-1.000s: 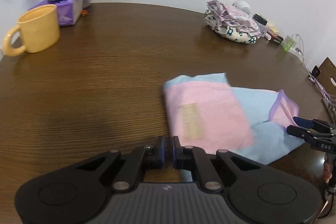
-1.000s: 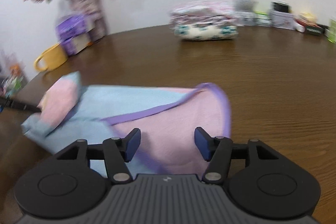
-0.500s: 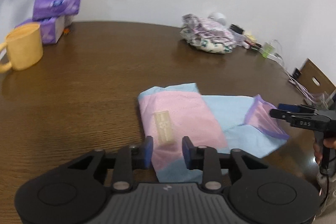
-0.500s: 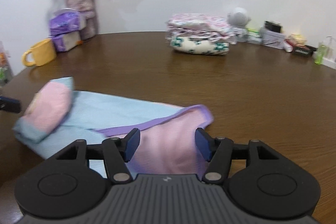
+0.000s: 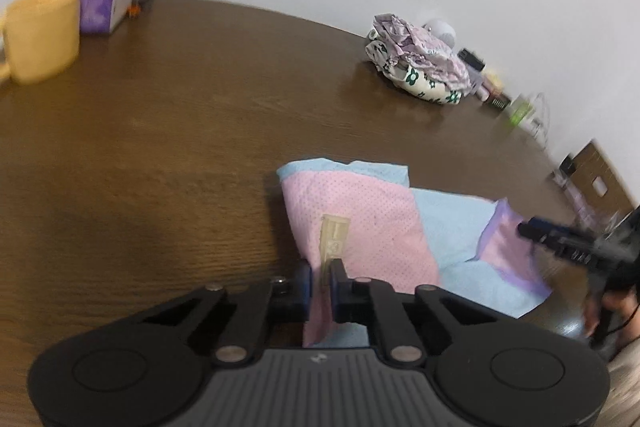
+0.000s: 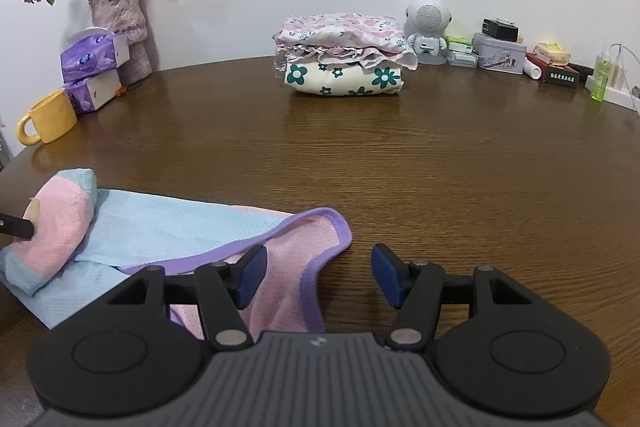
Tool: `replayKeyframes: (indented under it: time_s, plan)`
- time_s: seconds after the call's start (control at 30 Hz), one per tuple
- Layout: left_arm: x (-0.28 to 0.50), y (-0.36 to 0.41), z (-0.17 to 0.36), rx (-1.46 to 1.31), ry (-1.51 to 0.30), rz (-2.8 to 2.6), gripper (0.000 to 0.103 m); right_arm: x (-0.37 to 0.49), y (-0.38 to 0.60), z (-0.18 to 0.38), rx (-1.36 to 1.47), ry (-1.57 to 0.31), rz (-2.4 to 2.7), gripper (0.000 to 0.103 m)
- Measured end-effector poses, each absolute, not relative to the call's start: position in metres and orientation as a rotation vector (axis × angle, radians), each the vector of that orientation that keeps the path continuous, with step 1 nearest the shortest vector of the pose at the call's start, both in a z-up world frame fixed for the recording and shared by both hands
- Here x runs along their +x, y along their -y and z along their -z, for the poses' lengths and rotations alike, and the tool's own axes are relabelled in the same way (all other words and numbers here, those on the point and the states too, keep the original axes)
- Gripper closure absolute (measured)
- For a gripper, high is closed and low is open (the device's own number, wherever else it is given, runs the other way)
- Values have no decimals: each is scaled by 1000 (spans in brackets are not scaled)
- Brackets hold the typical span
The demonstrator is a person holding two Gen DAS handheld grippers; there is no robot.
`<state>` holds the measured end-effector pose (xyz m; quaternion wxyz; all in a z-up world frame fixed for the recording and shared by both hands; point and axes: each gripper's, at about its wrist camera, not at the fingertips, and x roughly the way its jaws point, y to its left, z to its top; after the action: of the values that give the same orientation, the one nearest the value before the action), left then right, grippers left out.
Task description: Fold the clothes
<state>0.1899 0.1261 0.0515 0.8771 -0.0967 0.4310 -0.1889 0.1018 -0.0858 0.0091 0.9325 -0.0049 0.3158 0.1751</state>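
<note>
Step in hand: the garment, pink and pale blue with a purple-bound edge, lies partly folded on the table, one end already turned over onto itself; I judge the fold to be about halfway.
Left gripper: its jaws have just been closing and now sit clamped on the near edge of the pink folded part, with the cloth and the foot of its sewn-in label pinched between the pads.
Right gripper: jaws apart and holding nothing; the purple-bound edge lies between and just under them, nearer the left-hand pad.
Garment's place: directly ahead of the left jaws, running off to their right; ahead and to the left of the right jaws.
Next move: probably the right jaws need to shut on the purple-bound edge so both ends can be lifted together; a shallow bite could slip off the thin hem.
Folded pile: floral clothes, well beyond both pairs of jaws.
Writing: the label's marks are too blurred to read; the purple tissue packs carry a round logo I cannot make out.
</note>
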Motion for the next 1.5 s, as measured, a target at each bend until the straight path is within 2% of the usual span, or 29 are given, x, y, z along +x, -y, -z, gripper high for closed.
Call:
replayKeyframes:
  time_s: [0.27,0.33,0.37,0.4,0.43,0.5,0.57,0.9,1.03,1.13,1.3,1.5]
  plan:
    - [177,-143,-59,-112,-895,316,94,102,85,-9,-10,-646,-359,44]
    - [176,-143,-60,-120,-893,309,87,102,85,-9,-10,-646,-359,47]
    - [174,-144,-61,-122,-882,297,81,101,85,-9,-10,-646,-359,50]
    - [172,-144,-63,-123,-870,285,74,101,85,-9,-10,-646,-360,59]
    - [170,-144,-65,-125,-856,274,72,101,85,-9,-10,-646,-360,66]
    - [160,-145,-72,-124,-813,261,63,101,84,-9,-10,-646,-360,69]
    - [144,-143,-80,-115,-765,263,59,101,84,-9,-10,-646,-360,69]
    - [97,-92,-71,-3,-696,298,60,101,83,-9,-10,-646,-361,68]
    - [95,-93,-63,-59,-678,256,62,101,83,-9,-10,-646,-361,68]
    - [93,-88,-57,-71,-667,276,69,101,83,-9,-10,-646,-362,68]
    - [95,-86,-51,-56,-668,248,69,101,82,-9,-10,-646,-362,72]
    - [99,-116,-53,-180,-671,208,69,101,82,-9,-10,-645,-363,73]
